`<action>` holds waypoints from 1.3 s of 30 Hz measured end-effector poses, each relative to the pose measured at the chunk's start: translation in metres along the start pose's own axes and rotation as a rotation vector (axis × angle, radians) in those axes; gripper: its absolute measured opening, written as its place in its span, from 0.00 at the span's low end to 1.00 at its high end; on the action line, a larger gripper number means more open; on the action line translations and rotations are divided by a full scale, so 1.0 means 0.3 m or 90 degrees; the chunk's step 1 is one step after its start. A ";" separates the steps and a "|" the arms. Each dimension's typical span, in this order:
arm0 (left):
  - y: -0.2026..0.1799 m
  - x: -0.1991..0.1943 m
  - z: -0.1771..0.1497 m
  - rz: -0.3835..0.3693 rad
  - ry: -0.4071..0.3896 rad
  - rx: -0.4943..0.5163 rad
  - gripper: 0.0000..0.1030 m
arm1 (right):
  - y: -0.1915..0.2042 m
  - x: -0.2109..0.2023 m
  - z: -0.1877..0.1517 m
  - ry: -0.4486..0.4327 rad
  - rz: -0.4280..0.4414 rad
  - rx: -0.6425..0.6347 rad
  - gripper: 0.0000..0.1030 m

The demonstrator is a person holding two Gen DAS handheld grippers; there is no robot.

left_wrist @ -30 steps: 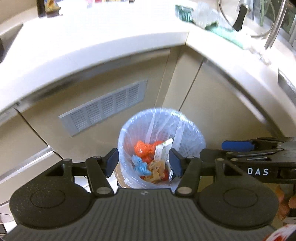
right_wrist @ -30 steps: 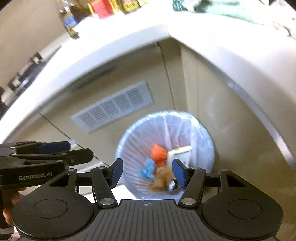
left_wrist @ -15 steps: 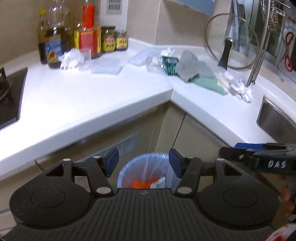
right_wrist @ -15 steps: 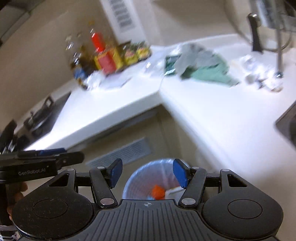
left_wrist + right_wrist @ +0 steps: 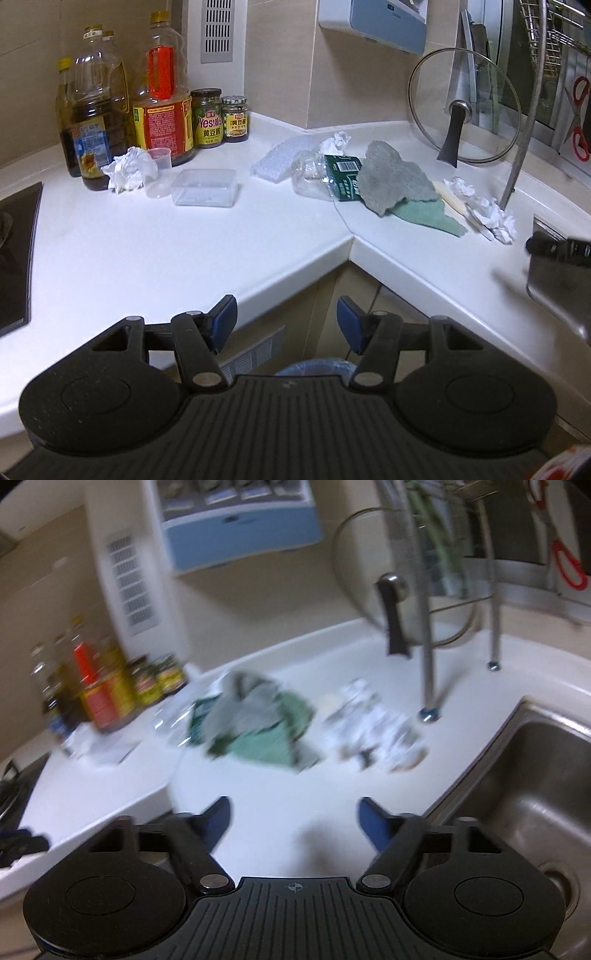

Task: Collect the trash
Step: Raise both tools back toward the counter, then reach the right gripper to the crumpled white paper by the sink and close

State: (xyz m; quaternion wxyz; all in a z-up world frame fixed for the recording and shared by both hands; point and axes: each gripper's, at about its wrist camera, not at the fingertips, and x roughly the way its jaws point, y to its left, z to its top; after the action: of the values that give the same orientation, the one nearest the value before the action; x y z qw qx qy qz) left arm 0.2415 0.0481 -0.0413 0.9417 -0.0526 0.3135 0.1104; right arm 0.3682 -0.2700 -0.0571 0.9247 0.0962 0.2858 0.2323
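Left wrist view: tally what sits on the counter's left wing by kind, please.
Oil bottles: 4
Jars: 2
Crumpled paper wads: 1
Clear measuring cups: 1
Clear lidded boxes: 1
Total: 9

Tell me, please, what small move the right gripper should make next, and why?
Probably ease the right gripper forward toward the crumpled white paper near the sink: its jaws are opening with nothing between them, and that paper lies just ahead.
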 end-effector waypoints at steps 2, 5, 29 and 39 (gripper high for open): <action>0.013 0.024 0.023 0.001 0.001 0.002 0.54 | -0.031 0.035 0.038 -0.013 -0.016 0.016 0.89; 0.036 0.058 0.055 0.002 0.003 0.005 0.54 | -0.063 0.096 0.091 -0.030 -0.042 0.034 0.91; 0.196 0.272 0.207 0.020 0.017 0.003 0.54 | -0.234 0.402 0.150 0.001 -0.133 0.190 0.62; 0.208 0.311 0.216 0.008 0.020 0.008 0.54 | -0.263 0.378 0.147 -0.014 -0.130 0.190 0.23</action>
State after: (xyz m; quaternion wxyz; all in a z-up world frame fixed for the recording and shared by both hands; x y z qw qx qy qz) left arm 0.3366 0.1357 -0.0476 0.9362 -0.0467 0.3294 0.1131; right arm 0.5058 -0.2860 -0.1004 0.9221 0.2055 0.3150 0.0912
